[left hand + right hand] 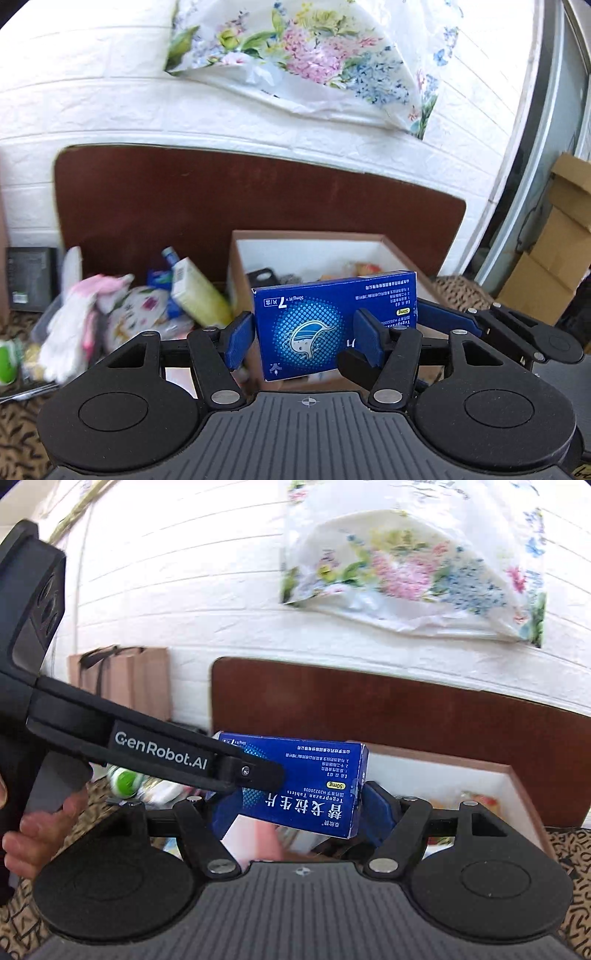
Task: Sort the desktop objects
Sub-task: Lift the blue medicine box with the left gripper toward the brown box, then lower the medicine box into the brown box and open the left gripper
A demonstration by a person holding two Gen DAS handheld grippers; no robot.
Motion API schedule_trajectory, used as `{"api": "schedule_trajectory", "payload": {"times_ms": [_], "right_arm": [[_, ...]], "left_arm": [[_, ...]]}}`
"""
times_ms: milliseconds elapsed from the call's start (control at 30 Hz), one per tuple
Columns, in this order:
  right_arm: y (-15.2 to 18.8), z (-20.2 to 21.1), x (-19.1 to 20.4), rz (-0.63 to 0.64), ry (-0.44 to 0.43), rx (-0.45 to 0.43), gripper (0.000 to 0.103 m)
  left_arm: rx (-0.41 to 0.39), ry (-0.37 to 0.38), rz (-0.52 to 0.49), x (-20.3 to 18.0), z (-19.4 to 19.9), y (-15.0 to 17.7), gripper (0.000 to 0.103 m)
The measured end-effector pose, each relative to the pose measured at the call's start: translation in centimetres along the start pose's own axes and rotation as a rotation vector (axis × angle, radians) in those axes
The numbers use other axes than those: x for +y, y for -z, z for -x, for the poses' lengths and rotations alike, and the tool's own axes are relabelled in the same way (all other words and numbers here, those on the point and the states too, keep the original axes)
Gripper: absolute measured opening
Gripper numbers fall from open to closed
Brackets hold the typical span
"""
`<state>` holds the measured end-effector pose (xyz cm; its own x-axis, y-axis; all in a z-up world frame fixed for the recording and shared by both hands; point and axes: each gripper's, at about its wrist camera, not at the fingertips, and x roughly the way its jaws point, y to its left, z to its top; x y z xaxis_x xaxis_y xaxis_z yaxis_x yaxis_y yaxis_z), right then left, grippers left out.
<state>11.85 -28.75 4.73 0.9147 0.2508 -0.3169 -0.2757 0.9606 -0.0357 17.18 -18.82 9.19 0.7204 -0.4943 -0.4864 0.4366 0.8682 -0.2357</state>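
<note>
Both my left fingers [304, 332] and my right fingers [299, 808] hold the same blue tablet box [332, 325], one blue pad on each end. It hangs in the air, with the open brown box [402, 254] behind it at 12 o'clock. A blurred pile of small things [125, 310] lies at 9 o'clock.

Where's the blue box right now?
The blue box is centre in both wrist views, between the left gripper and right gripper pads, in front of the open carton.
</note>
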Motion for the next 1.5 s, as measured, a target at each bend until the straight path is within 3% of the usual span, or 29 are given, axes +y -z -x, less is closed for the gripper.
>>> {"api": "schedule_trajectory", "payload": {"times_ms": [400,967,1067,1167,1233,1300,1500], "right_arm": [[-2.7,-7.7,-6.5,0.0,0.051,0.072,0.077],[-1.7,-17.9,-14.3,-0.003,0.047,0.226,0.077],[-1.2,-19.1,-14.8,-0.002,0.049,0.247,0.077],[-0.8,-20.2,-15.3,-0.018,0.045,0.296,0.077],[-0.6,-20.5,-15.4,-0.028,0.0,0.331,0.087],[-0.4,-20.0,-15.0,0.011,0.026,0.32,0.096],[0.0,-18.0,-14.1,0.04,0.057,0.306,0.102]], "left_arm": [[0.019,0.012,0.044,0.1,-9.7,-4.1,0.071],[0.125,-0.013,0.08,1.2,-22.3,-5.5,0.072],[0.139,-0.022,0.074,1.5,-23.7,-5.4,0.074],[0.148,-0.029,0.077,1.9,-24.7,-5.2,0.088],[0.141,-0.024,0.091,2.1,-24.5,-4.9,0.098],[0.132,0.002,0.094,2.3,-23.9,-4.7,0.103],[0.133,0.027,0.03,1.6,-21.7,-3.7,0.103]]}}
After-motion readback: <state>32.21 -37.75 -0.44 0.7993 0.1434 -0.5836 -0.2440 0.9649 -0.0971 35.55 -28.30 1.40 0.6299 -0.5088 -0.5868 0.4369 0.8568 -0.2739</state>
